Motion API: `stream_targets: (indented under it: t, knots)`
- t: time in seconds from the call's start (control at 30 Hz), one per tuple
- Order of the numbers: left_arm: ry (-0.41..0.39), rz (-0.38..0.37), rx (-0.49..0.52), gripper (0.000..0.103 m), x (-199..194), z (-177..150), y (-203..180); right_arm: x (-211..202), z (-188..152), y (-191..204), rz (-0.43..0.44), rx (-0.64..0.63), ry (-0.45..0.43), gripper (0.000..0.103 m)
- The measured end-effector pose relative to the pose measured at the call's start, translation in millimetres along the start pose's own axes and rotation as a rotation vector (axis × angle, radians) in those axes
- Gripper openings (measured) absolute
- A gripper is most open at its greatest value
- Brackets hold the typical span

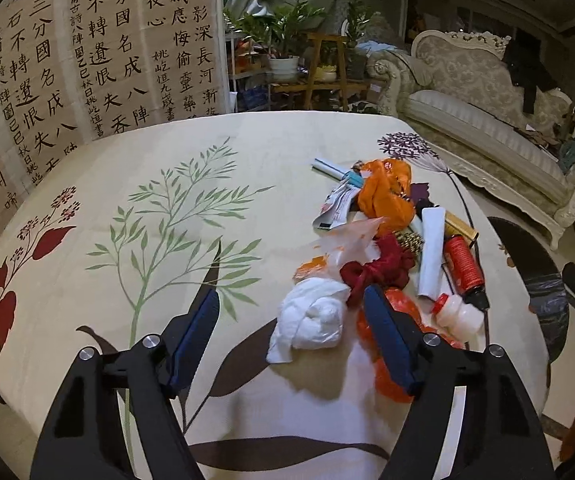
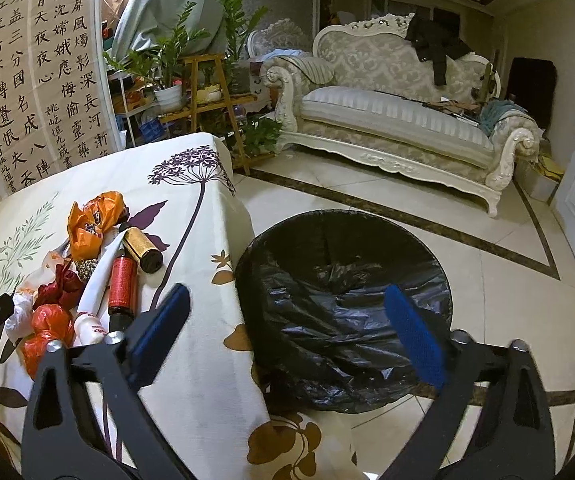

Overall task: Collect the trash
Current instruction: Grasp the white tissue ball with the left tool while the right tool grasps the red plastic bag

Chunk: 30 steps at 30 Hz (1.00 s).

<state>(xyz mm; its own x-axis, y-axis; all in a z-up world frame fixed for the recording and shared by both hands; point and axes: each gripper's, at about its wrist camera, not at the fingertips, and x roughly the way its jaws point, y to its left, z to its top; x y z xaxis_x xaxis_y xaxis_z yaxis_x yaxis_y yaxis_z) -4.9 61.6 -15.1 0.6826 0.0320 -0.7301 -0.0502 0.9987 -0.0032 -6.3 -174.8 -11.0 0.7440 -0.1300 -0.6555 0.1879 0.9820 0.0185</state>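
Observation:
A pile of trash lies on the floral tablecloth [image 1: 127, 208]: a crumpled white tissue [image 1: 315, 320], orange bags [image 1: 385, 196], a red bag [image 1: 379, 266], a red tube [image 1: 463, 266], a white tube [image 1: 431, 252] and a small white bottle [image 1: 457, 314]. My left gripper [image 1: 289, 304] is open above the table, with the white tissue between its fingertips. My right gripper [image 2: 287, 320] is open and empty above the table's right edge and the bin [image 2: 343, 304], lined with a black bag, on the floor. The red tube [image 2: 121, 282] and a gold tube [image 2: 143, 250] lie left of it.
The table's right edge drops to a tiled floor [image 2: 367, 196] where the bin stands. A cream sofa [image 2: 399, 120] is beyond, plants on a wooden stand [image 2: 207, 80] behind the table, and calligraphy sheets [image 1: 87, 60] hang at the left.

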Motion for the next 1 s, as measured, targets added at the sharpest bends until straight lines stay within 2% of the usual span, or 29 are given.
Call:
stream_targets:
  t: [0.27,0.77,0.83,0.9,0.93,0.97,1.0]
  knots:
    - [0.003,-0.003,0.005,0.073,-2.5,-5.1,10.2,-2.5,-1.3,7.0,0.025,-0.011,0.007,0.081]
    - [0.030,-0.031,0.054,0.072,18.3,-8.7,4.2,-10.0,-4.0,21.3,0.036,-0.041,0.008,0.080]
    - [0.024,-0.044,0.052,0.066,18.7,-10.3,4.5,-8.9,-4.7,23.9,0.037,-0.044,0.009,0.080]
    - [0.026,-0.090,0.052,0.051,19.4,-11.5,5.2,-8.1,-5.4,25.5,0.041,-0.048,0.012,0.080]
    - [0.028,-0.116,0.045,0.047,19.5,-12.1,6.1,-7.9,-5.8,26.9,0.043,-0.050,0.014,0.080]
    - [0.029,-0.156,0.035,0.037,18.7,-12.6,8.0,-8.1,-6.3,28.1,0.045,-0.053,0.015,0.080]
    - [0.028,-0.173,0.028,0.035,18.0,-13.1,8.2,-7.9,-6.3,29.3,0.047,-0.055,0.015,0.080]
